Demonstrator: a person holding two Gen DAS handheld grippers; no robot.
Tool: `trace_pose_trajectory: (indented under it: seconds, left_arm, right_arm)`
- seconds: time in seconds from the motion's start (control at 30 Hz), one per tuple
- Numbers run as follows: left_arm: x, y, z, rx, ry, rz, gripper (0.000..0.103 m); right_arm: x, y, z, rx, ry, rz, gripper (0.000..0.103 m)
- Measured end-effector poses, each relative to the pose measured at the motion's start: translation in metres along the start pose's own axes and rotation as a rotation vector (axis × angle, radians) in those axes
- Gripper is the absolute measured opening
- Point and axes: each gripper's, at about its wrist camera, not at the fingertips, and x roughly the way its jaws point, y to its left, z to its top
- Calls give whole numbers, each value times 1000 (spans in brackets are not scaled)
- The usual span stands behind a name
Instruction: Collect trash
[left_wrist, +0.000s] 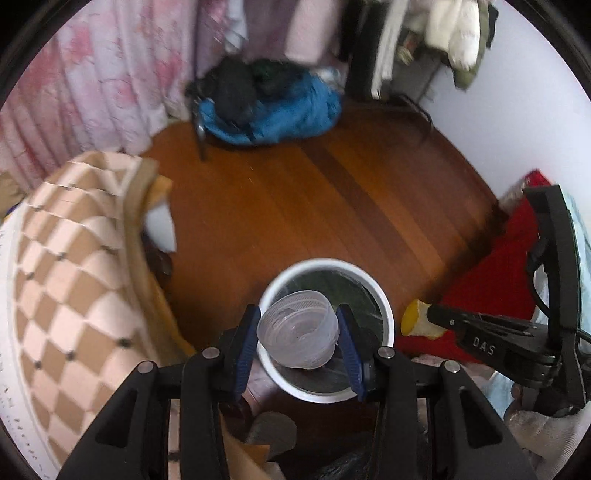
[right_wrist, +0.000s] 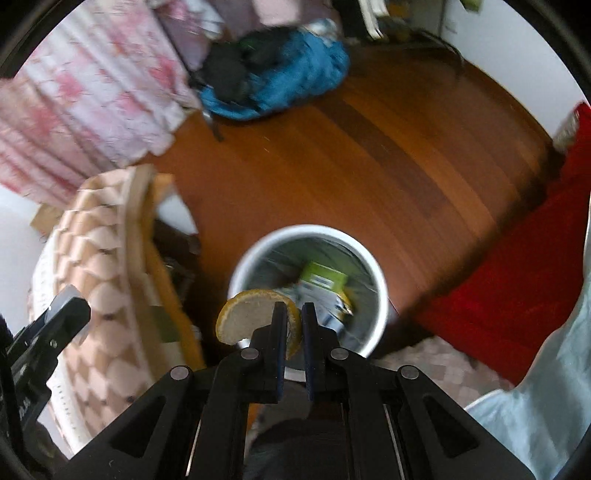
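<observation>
In the left wrist view, the left gripper (left_wrist: 300, 338) pointed steeply down over a white bin (left_wrist: 384, 306) that stood on the wooden floor (left_wrist: 314, 199). Its jaws stood partly open, only as wide as the thing between them: a clear plastic cup (left_wrist: 299, 328), tipped on its side with its mouth turned up and to the left. Both blue pads (left_wrist: 246, 347) pressed on the cup's sides, and the cup hung over the open mouth of the bin. At the right of this view the right gripper (left_wrist: 430, 314) reached in, its tips closed on a yellow lemon peel (left_wrist: 413, 319) just outside the bin's rim. A checked blanket (left_wrist: 74, 266) lay at the left, a red cloth (left_wrist: 495, 284) at the right, and a blue bundle (left_wrist: 288, 110) sat on the floor farther off.

In the right wrist view, the right gripper (right_wrist: 293, 314) also pointed down at the bin (right_wrist: 380, 295). Its jaws were all but together, pinching the edge of the lemon peel (right_wrist: 247, 314), which stuck out to the left over the bin's near rim. Inside the bin lay a green carton (right_wrist: 325, 278) among other blurred rubbish. The left gripper (right_wrist: 66, 306) showed at the left edge, over the checked blanket (right_wrist: 107, 288); its jaws could not be made out here.
</observation>
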Motion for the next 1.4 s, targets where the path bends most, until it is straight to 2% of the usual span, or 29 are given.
trace_pose_trajectory:
  seconds: [0.13,0.33,0.4,0.43,0.47,0.57,0.6,0.67,0.73,0.77,0.8,1.03,1.4]
  left_arm:
    - [33,-14,2,16,66,-24,39]
    - [58,-21,6,-7,149,-87,39]
    - [58,-19,8,-12,154,-77,54]
    - [59,-20,10,-12,151,-70,73]
    - [57,-19,10,-16,145,-66,86]
    - [49,-14,12,-23,142,-49,88]
    - [46,-12,11,-21,140,-43,89]
    - [38,-7,11,-23,130,-29,97]
    - [25,-3,10,-21,114,-12,97]
    - [18,-1,9,-22,106,-1,97]
    - [10,1,8,-23,96,6,97]
    - [-60,13,-5,-23,12,30,99]
    - [-179,15,-32,20,-112,-3,99]
  right_arm:
    - [36,-34,4,17,56,-36,8]
    - [81,-57,7,23,135,-74,8]
    - [87,-59,7,32,147,-67,11]
    - [89,-59,6,32,154,-62,12]
    - [90,-57,7,33,154,-61,18]
    - [84,-52,7,25,140,-66,56]
    - [79,-50,7,23,133,-76,63]
    - [71,-48,6,19,128,-83,64]
    - [61,-43,3,15,137,-95,79]
    - [56,-41,2,14,139,-92,92]
    - [48,-39,0,8,141,-88,100]
    - [-12,-25,-18,-4,112,-58,102]
    - [-151,6,-58,-55,-56,76,103]
